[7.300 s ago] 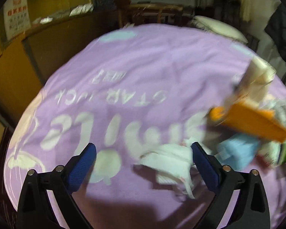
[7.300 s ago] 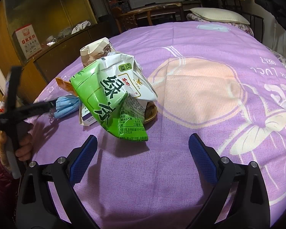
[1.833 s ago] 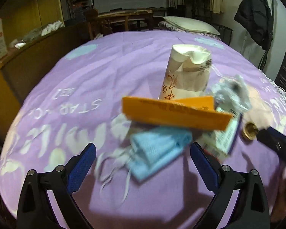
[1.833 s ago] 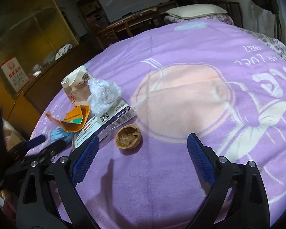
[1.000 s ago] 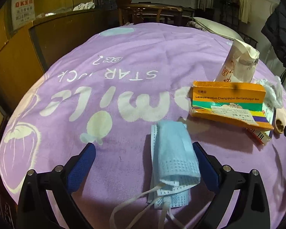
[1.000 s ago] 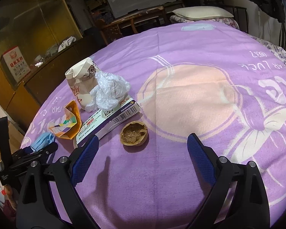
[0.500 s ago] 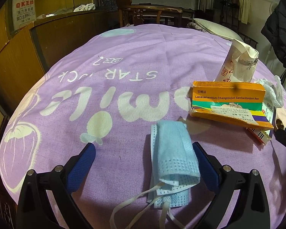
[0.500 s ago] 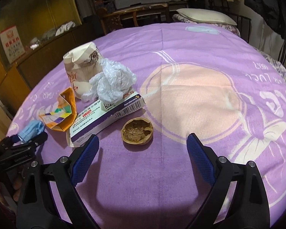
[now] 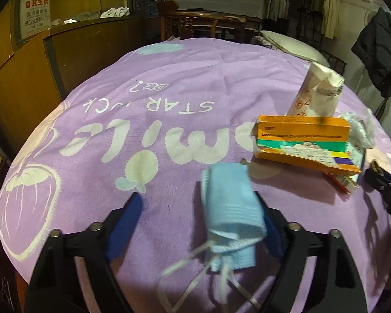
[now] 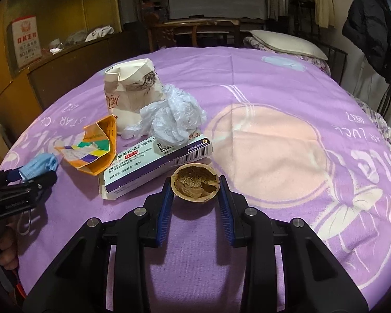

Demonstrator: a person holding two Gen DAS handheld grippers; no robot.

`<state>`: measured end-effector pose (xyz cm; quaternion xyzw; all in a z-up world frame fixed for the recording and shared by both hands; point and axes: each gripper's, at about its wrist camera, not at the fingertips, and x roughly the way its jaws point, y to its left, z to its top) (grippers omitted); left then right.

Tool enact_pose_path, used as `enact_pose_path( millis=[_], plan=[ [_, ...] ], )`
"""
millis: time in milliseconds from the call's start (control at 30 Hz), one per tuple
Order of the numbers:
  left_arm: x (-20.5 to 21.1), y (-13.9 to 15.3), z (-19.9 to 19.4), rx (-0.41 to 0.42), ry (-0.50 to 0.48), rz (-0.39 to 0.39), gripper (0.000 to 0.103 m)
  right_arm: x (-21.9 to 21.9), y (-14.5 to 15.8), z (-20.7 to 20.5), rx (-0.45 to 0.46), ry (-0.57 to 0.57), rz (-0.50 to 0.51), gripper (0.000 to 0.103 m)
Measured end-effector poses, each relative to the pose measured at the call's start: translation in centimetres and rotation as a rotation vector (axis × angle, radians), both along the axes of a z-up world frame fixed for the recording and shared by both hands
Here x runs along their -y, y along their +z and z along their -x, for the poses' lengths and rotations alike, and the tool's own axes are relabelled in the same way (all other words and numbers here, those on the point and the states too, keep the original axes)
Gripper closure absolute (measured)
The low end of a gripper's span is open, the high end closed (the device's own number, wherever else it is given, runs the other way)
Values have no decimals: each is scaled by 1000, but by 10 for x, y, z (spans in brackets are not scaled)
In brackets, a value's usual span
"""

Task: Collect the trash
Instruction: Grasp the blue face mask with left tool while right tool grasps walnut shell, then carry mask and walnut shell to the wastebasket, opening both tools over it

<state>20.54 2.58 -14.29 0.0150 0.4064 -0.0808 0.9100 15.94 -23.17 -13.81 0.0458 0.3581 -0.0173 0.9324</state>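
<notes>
A: Report the left side of the scene first.

B: The left gripper [image 9: 198,208] points down at a slant over the purple printed bedspread [image 9: 169,99]. Its jaws have just been closing and stand partly open. A folded light-blue face mask [image 9: 229,208] lies between them, against the right blue pad; the left pad [image 9: 127,214] is clear of it. Whether the mask is pinched, I cannot tell. In the right wrist view a hand [image 10: 6,245] grips the tool's handle at the far left edge.

A: What lies in the middle?

B: Far-right of the mask rests a crushed orange cardboard box [image 10: 91,148]. Behind it stands a crumpled beige paper cup [image 10: 130,88], upright. A crumpled clear plastic bag [image 10: 172,114] sits just right of the cup, resting on a white and purple medicine carton [image 10: 153,167].

A: And the right side?

B: The right gripper [image 10: 195,182] also slants down. Its jaws have just been closing and now stand narrow, both blue pads against the sides of a brown walnut half-shell [image 10: 195,182]. The shell sits hollow side up on the bedspread, touching the near right corner of the carton.
</notes>
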Motion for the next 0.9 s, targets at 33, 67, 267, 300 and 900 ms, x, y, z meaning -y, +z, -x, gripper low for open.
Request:
enact_pose_path(
  millis=[33,67,267,300,900],
  plan=[
    [-3,1,1,-3,-3,17,33,0,0,0,-2,1,-3,68],
    [-4,2,2,-4,-4,27,39,1,1,-1,-4,2,-4,68],
    [-1,6,5,-8,-31,49,71,1,1,-3,-3,5,-4,68],
    [0,7,6,-7,-37,53,73,2,1,-3,-1,6,-5,68],
    [-73,105,114,131,84,1,77,-46,71,53,162,174,-134,68]
  ],
)
